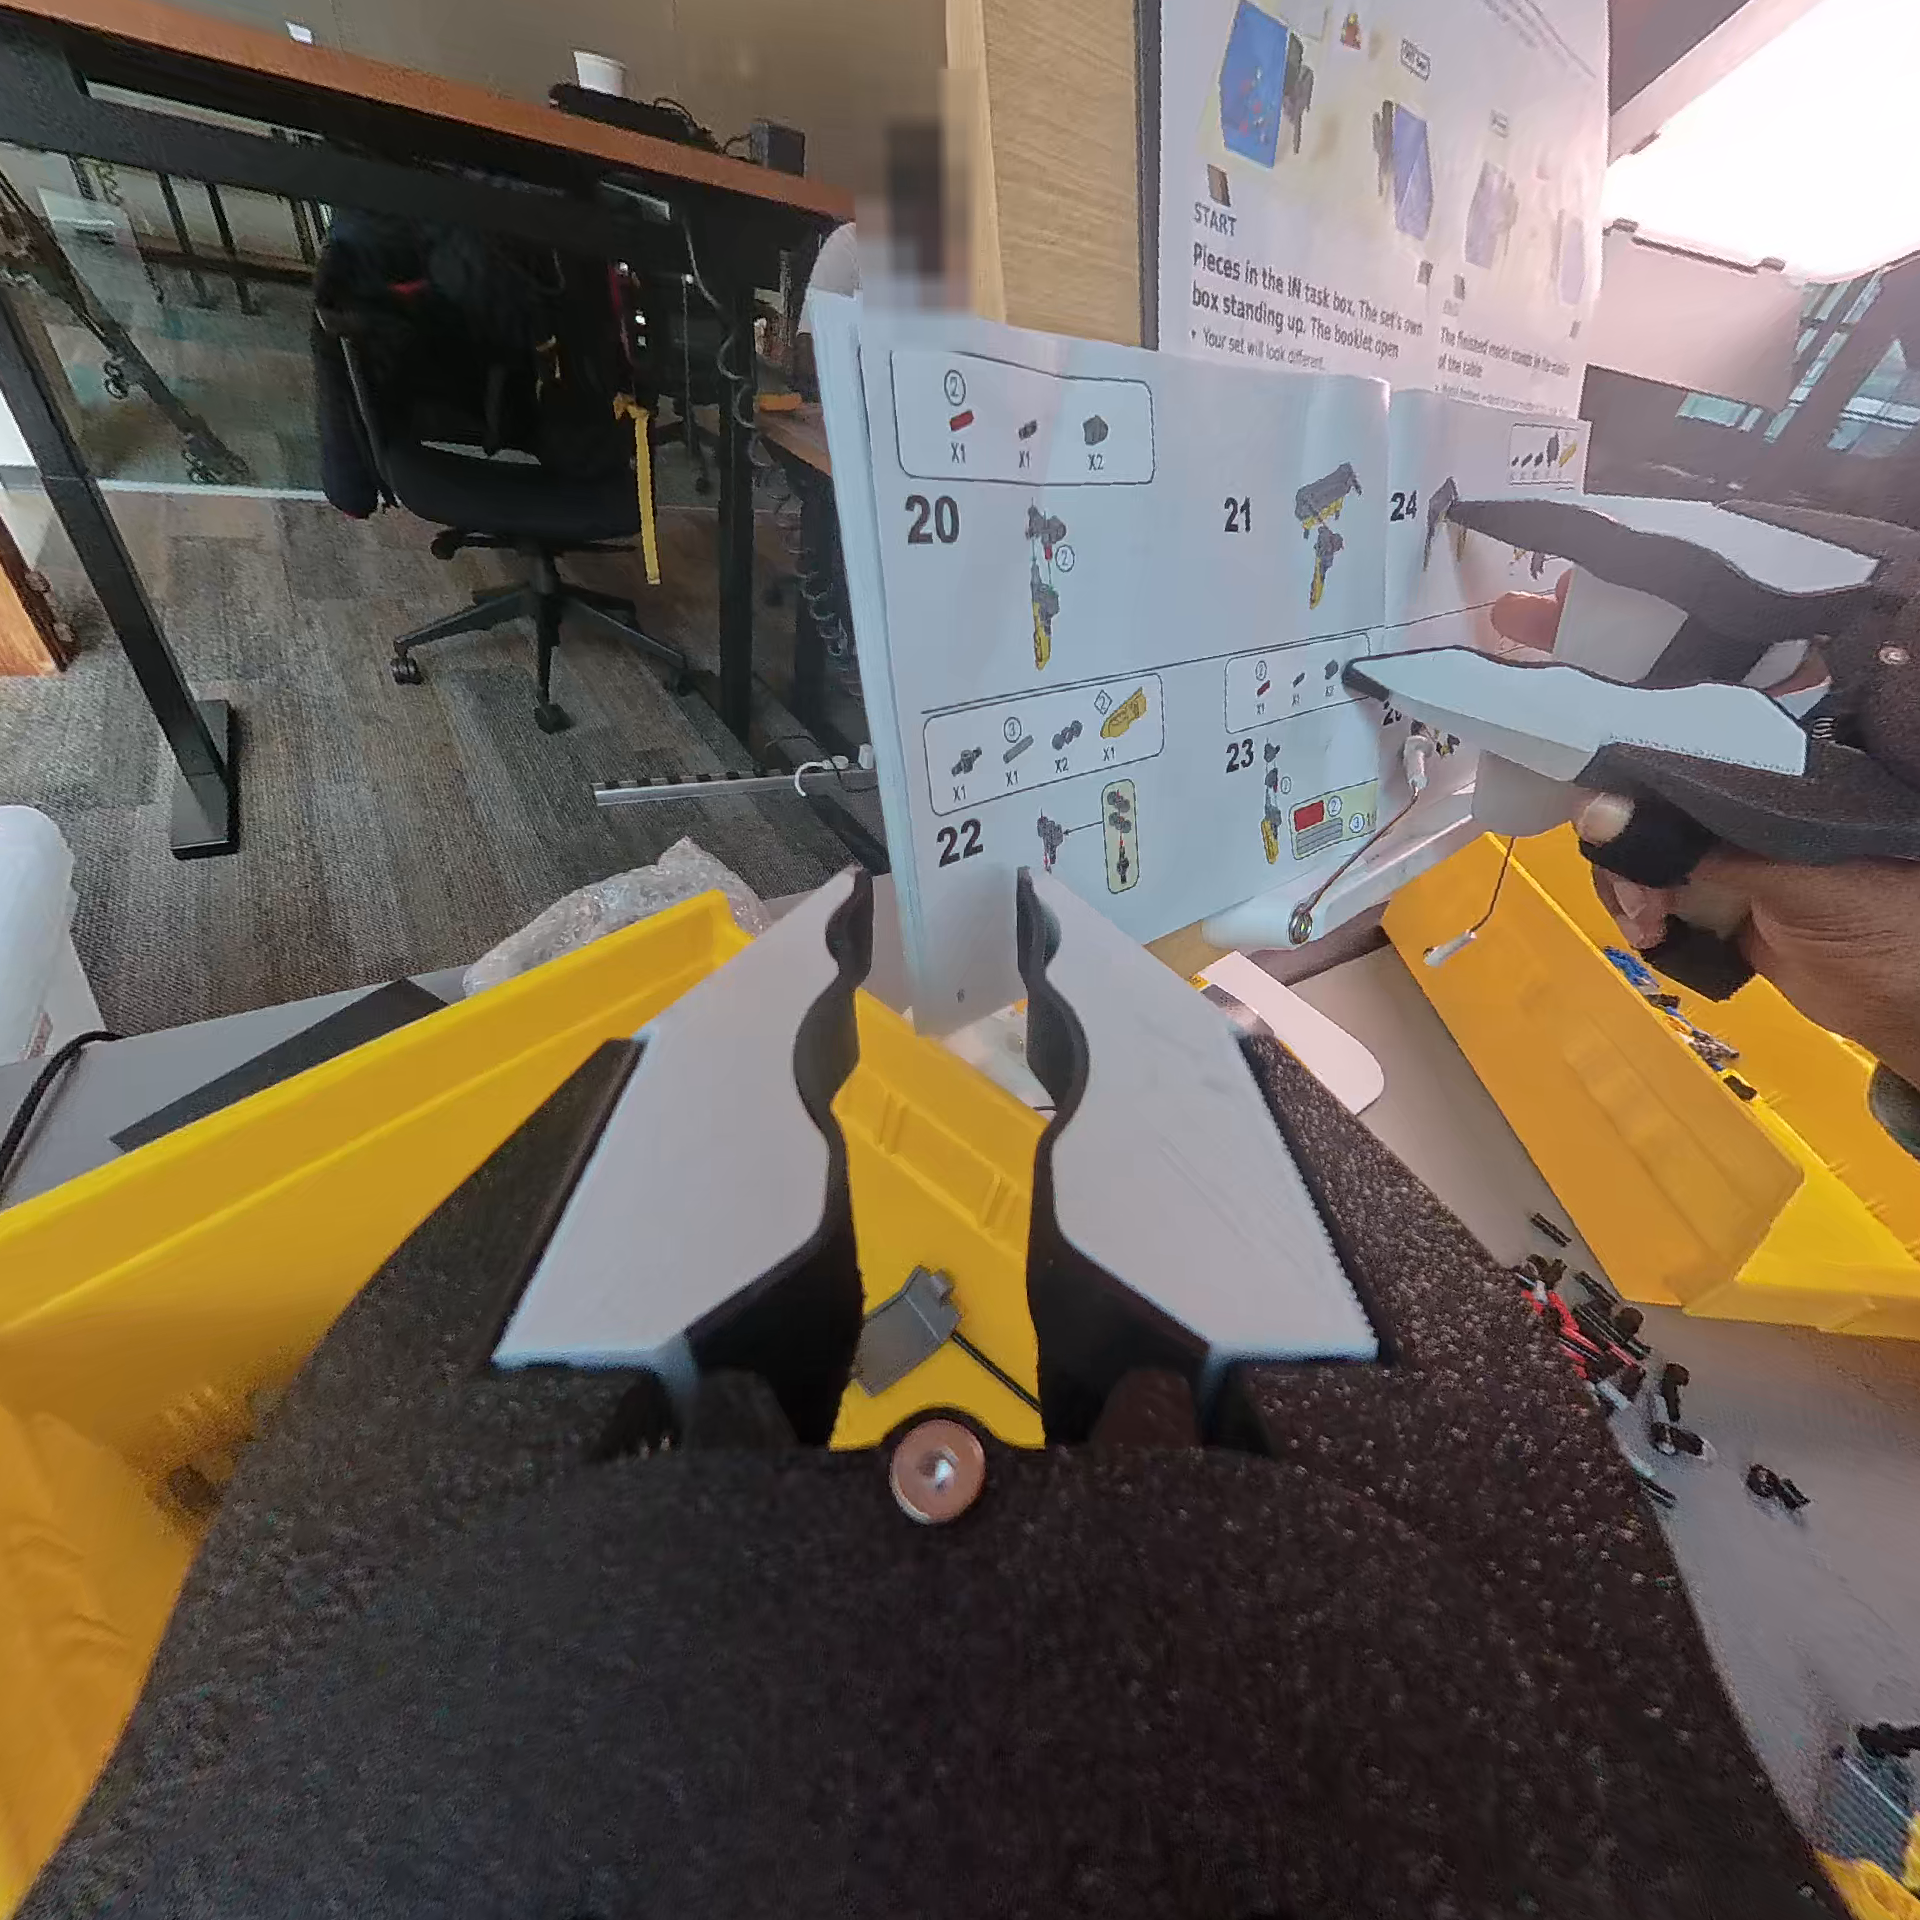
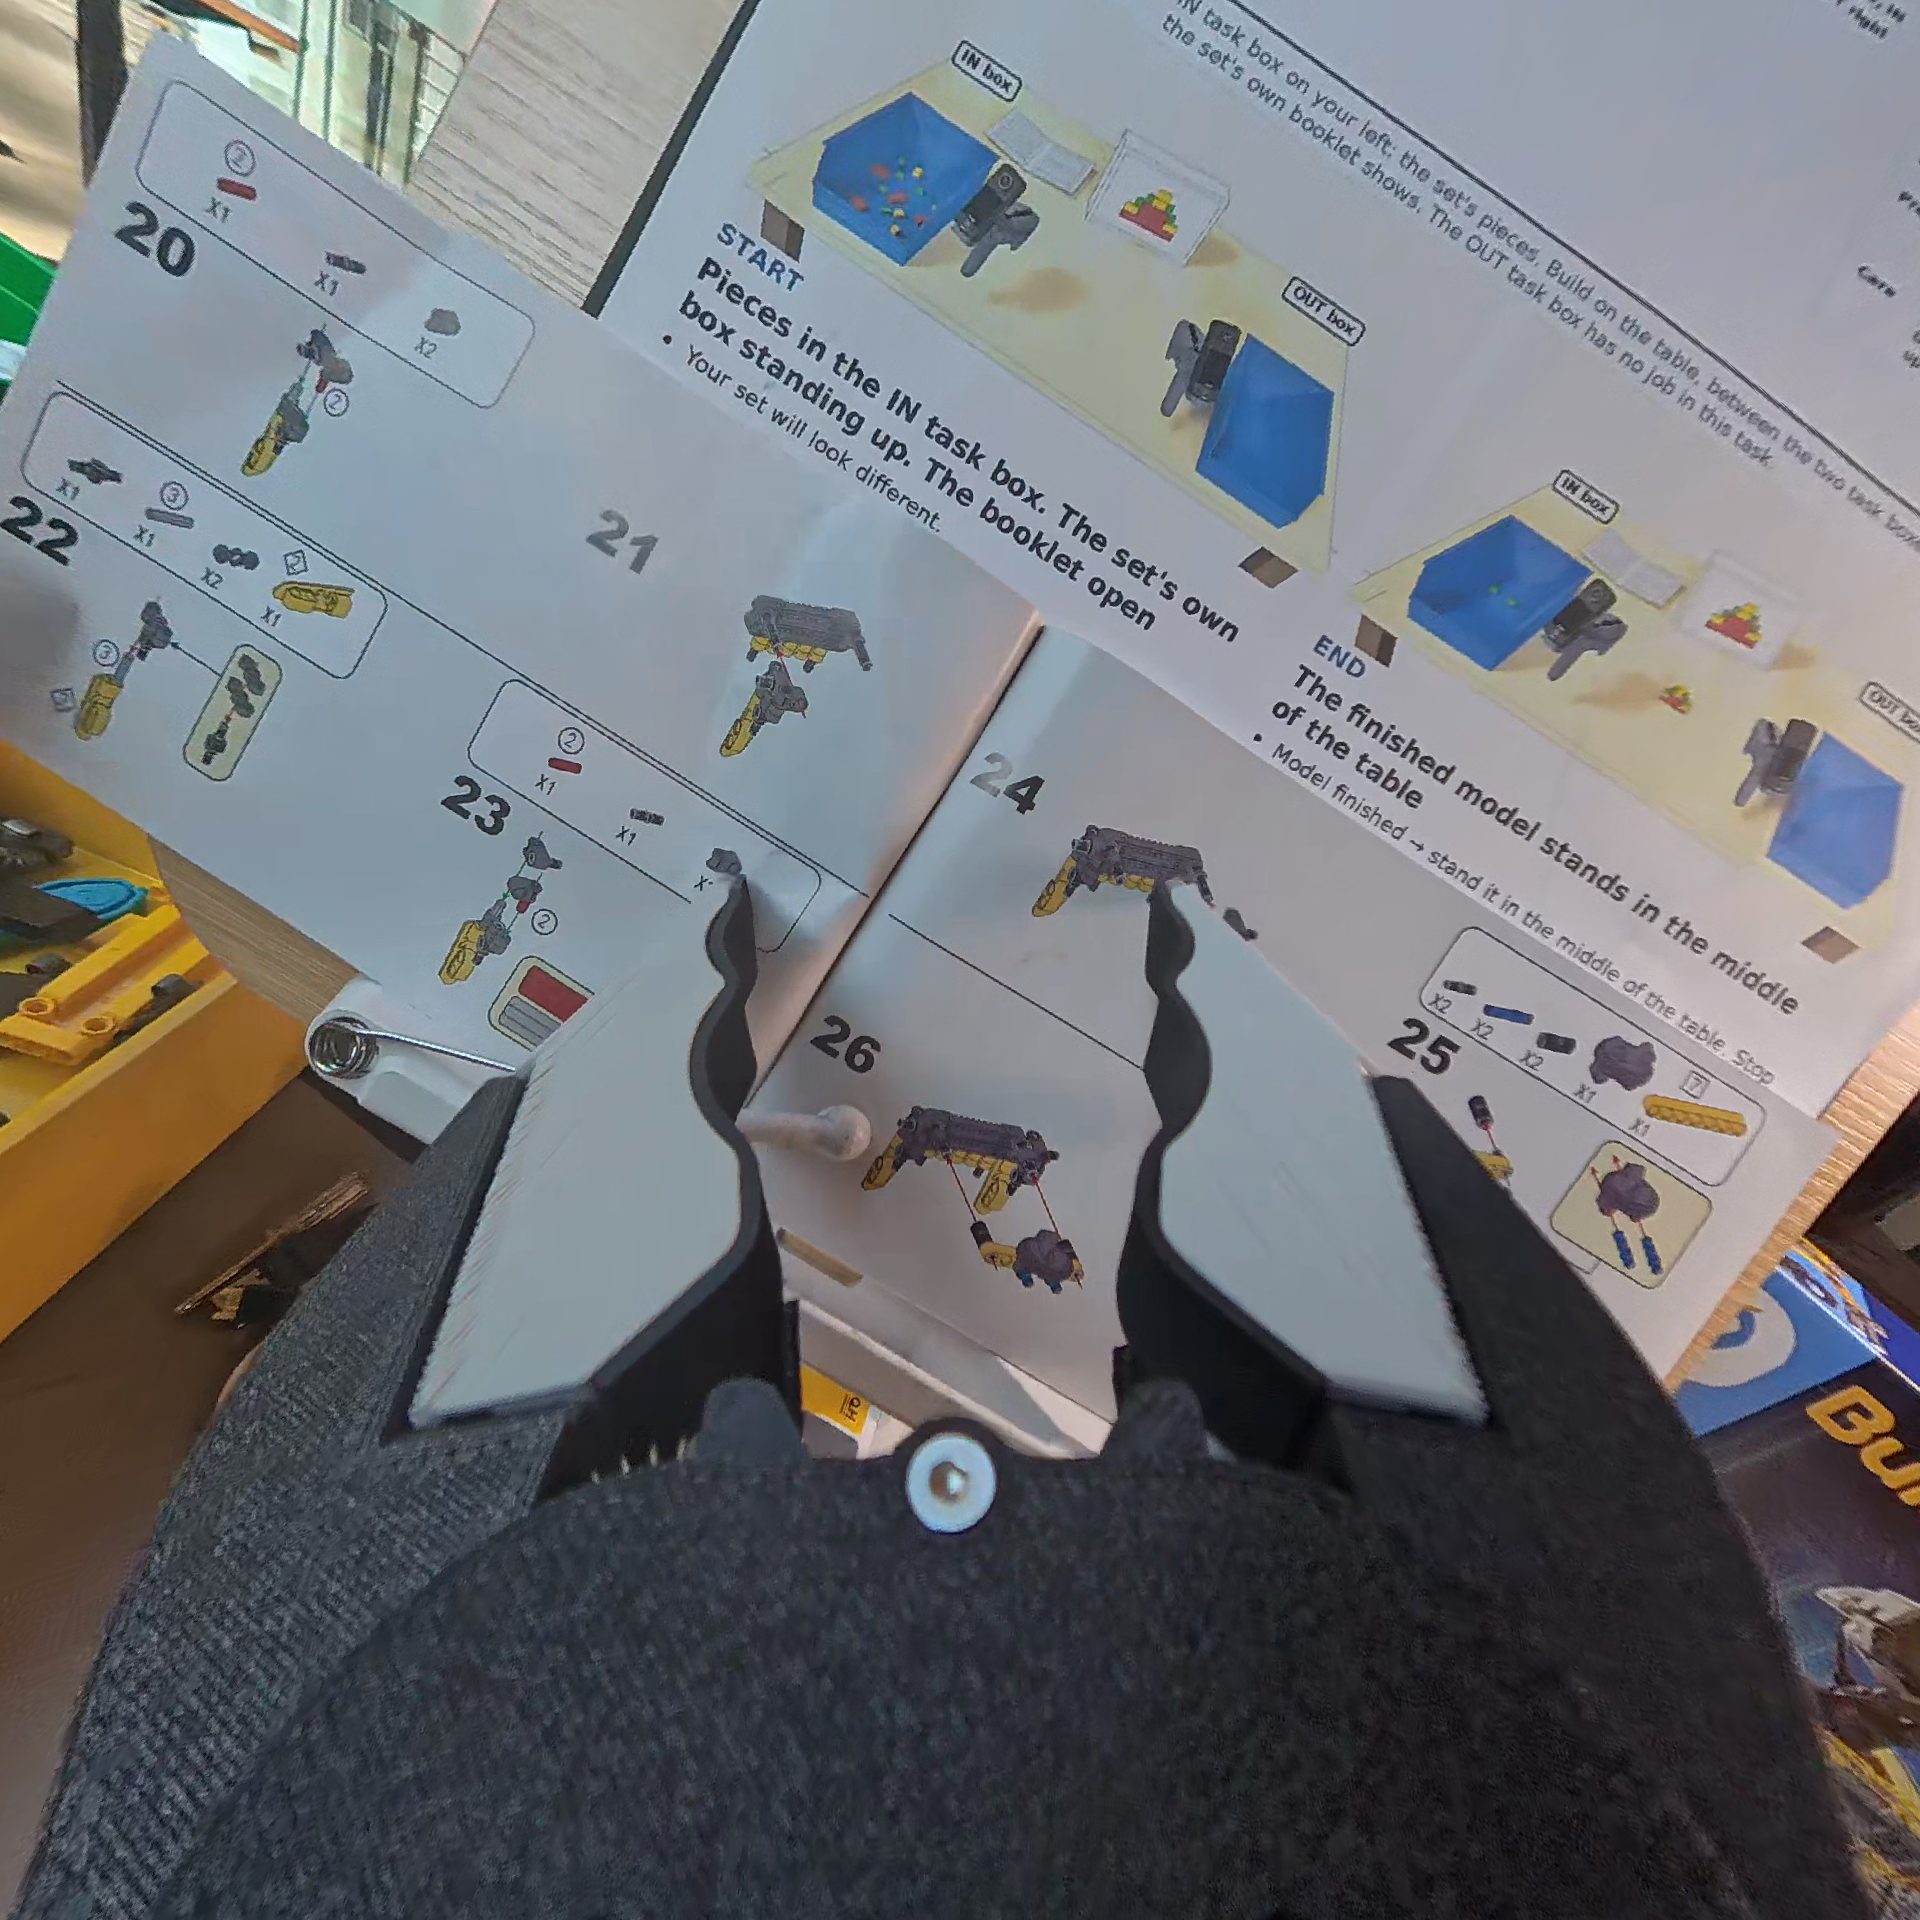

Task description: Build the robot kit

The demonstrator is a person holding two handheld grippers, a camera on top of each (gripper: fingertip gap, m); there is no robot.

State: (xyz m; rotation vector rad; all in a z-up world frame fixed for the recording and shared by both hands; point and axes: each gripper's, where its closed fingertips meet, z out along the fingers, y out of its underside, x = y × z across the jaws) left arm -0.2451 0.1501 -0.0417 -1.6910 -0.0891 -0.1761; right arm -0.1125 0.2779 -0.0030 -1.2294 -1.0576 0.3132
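Left gripper [image 1: 943, 914]: fingers parted by a narrow gap, empty; hangs over a yellow bin [image 1: 312, 1174], pointed at the booklet's lower edge.
Yellow bin: open-topped, rigid plastic; a small grey part [image 1: 906, 1328] lies inside between the fingers.
Right gripper [image 2: 948, 902]: fingers spread wide, holding nothing; both tips right at the booklet, one on each side of the centre fold; touching or just short of it, cannot tell.
Booklet [image 1: 1101, 623]: open building instructions, upright on a white stand [image 1: 1340, 894] at the back of the table [image 1: 1455, 1132], a spring-wire clip [image 2: 343, 1044] holding its lower left page.
Booklet handling: judged light, thin and floppy paper; creases or tears easily, glossy so may slip; best taken by a free page edge or corner, away from the clip.
Poster [image 2: 1351, 312]: larger printed sheet behind the booklet, with pictures of blue boxes.
Second bin [image 1: 1579, 1101]: yellow, right of the stand, small parts inside.
Loose parts [image 1: 1600, 1340]: black and red pieces scattered on the table beside it.
Boxed set [image 2: 1829, 1475]: blue and dark carton, lower right in the right wrist view.
Background: office chair [image 1: 499, 457] and desk [image 1: 416, 104] on carpet.
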